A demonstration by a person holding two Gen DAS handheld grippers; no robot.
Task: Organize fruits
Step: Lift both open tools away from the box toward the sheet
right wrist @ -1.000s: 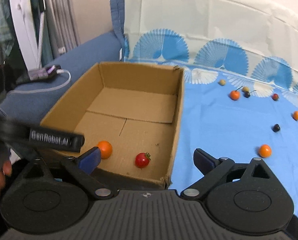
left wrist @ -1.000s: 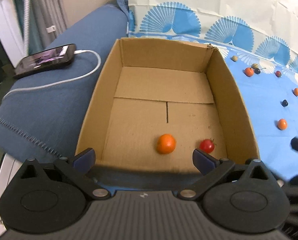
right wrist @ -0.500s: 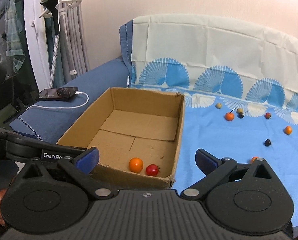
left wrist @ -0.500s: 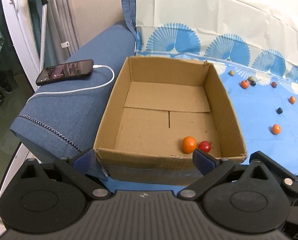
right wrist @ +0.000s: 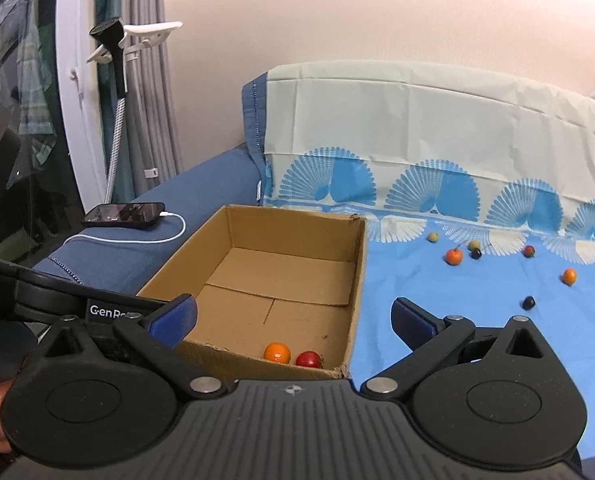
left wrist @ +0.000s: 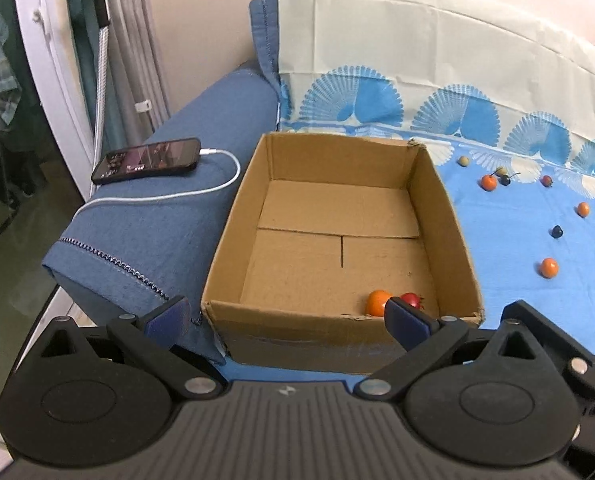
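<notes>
Left gripper (left wrist: pixel 285 314): fingers spread wide, holding nothing, in front of the cardboard box (left wrist: pixel 445 200). Right gripper (right wrist: pixel 293 314): fingers likewise spread, empty. Inside the box, at its near right corner, an orange fruit (left wrist: pixel 377 302) and a red fruit (left wrist: pixel 412 300) lie side by side, possibly touching. Further small fruits, e.g. an orange one (left wrist: pixel 549 267), lie scattered on the blue cloth (left wrist: pixel 509 240) right of the box. Phone (left wrist: pixel 147 160) rests on the armrest.

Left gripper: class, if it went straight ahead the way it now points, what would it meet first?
Probably the near wall of the cardboard box, directly between the open left gripper fingers; depth is uncertain, so it might clear the rim.
</notes>
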